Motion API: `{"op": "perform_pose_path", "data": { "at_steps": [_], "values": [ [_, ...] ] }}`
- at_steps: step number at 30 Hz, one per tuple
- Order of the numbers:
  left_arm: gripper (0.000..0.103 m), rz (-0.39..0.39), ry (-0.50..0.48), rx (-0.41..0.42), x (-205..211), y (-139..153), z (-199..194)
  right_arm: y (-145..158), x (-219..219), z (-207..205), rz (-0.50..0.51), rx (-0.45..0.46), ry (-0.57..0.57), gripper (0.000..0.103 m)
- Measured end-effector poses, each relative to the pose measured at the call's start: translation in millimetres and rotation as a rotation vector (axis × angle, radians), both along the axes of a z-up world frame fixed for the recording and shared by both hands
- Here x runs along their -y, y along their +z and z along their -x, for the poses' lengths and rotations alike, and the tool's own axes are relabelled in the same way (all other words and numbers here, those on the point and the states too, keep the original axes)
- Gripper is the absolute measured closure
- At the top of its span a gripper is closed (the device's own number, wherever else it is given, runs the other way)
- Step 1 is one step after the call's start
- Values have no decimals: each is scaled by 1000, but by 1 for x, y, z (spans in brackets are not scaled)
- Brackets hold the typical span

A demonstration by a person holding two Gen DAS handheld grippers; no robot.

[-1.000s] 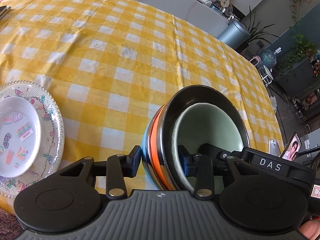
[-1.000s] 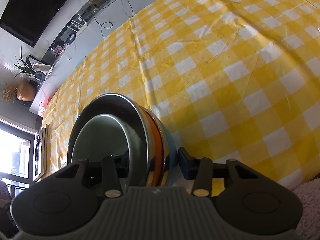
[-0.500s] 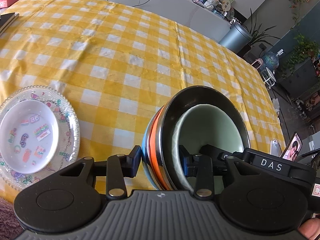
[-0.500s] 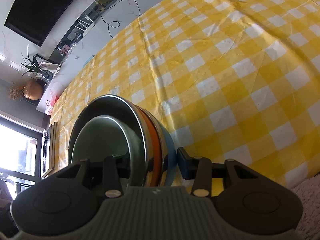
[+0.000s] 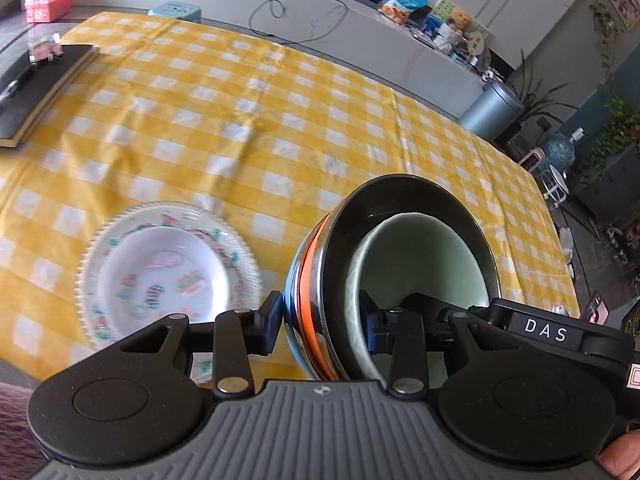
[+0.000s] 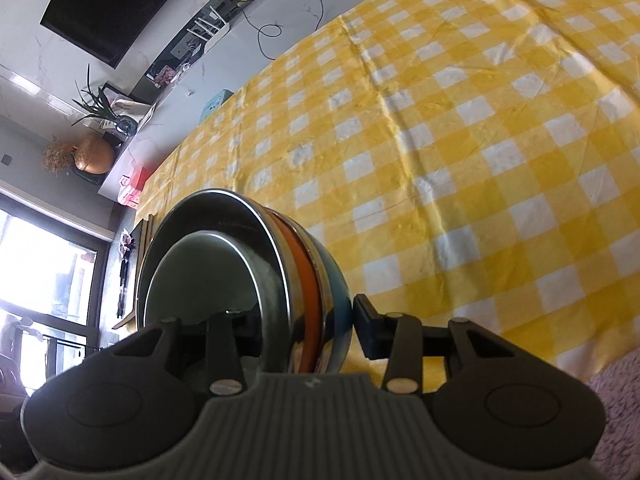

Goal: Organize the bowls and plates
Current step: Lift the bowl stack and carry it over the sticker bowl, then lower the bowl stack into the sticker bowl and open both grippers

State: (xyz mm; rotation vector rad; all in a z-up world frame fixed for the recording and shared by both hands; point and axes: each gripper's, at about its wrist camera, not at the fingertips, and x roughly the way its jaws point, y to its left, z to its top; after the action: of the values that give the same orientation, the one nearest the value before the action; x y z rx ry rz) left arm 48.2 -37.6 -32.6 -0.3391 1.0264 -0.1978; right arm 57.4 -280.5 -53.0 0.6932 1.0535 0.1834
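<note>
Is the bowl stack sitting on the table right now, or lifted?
Lifted, it seems. The bowl stack hangs tipped on its side, clamped at the rim by the left gripper and right gripper above the tablecloth.

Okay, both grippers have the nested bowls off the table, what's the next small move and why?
Probably carry the bowl stack clear of the plates and lower it onto bare tablecloth. The left gripper and right gripper each clamp its rim, and it hangs tilted.

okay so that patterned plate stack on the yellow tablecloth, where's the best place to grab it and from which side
Probably the beaded rim of the clear plate underneath, on the edge nearest the left gripper. The stack lies flat, so only its thin rim offers a pinch. Both grippers are now shut on the bowl stack.
</note>
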Motion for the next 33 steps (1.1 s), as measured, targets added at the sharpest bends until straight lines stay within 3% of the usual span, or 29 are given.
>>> {"op": "perform_pose_path", "data": {
  "at_steps": [9,18,33],
  "values": [
    [61,30,137,-11,-67,10,1,16,-71,-23,16,21,119,62],
    [62,52,221,-72,-108,-12,-2,-2,-119,-37,36,-29,196,63],
    [61,39,245,-110,-114,-25,-11,-13,-127,-47,38,-79,197,62]
  ]
}}
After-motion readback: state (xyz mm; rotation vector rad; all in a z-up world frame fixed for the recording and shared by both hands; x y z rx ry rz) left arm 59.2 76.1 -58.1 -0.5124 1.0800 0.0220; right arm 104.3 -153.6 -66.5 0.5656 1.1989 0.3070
